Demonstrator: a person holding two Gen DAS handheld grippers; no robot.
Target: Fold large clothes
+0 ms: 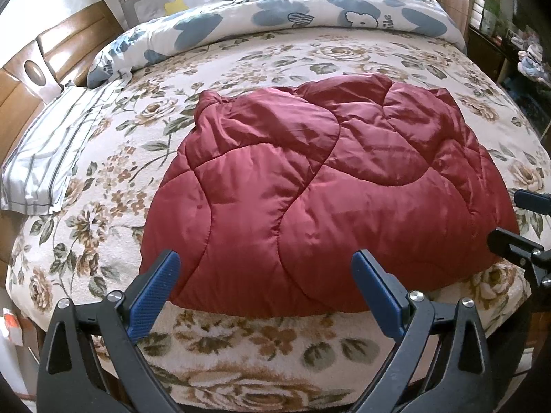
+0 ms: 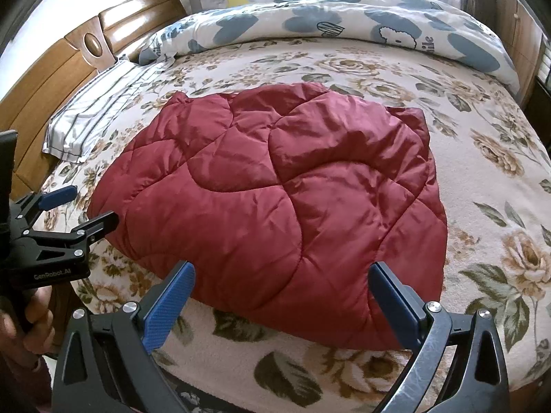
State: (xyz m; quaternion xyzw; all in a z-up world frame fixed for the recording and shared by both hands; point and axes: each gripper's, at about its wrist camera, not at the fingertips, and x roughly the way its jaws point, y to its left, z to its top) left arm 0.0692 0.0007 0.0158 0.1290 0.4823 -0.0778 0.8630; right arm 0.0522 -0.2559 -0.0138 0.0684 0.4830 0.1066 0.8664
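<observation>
Left wrist view: I'm looking at the red quilted garment (image 1: pixel 327 186) lying on the bed (image 1: pixel 241 340), roughly centred on the floral cover and near the front edge. It's puffy and shiny, with curved stitch lines dividing it into padded panels. It's sitting as a rounded, bunched-up mass, creased toward the far side; I can't make out sleeves or a collar. The left claw (image 1: pixel 263 268) is hovering spread wide, blue pads (image 1: pixel 155 296) apart, gripping nothing, tips just over the near hem. The right claw (image 1: pixel 516 220) is showing at the right edge, beside the garment's right side, fingers apart there too. A striped pillow (image 1: pixel 48 158) is lying far left, and a rolled duvet with blue blotches (image 1: pixel 275 17) is running along the far side.

Right wrist view: same garment (image 2: pixel 275 199), here looking more like a rough rectangle, its near right corner pointing toward the camera. The surface is glossy, wrinkled on the far half, smoother near me. It's resting flat on the bed (image 2: pixel 482 227), touching neither claw that I can see. The right claw (image 2: pixel 280 275) is standing wide open and empty over the near edge. The left claw (image 2: pixel 93 206) is sitting at the garment's left side, open, with a hand (image 2: pixel 24 313) gripping its handle. A wooden headboard (image 2: pixel 62 79) is sitting left, behind the pillow (image 2: pixel 89 117).
</observation>
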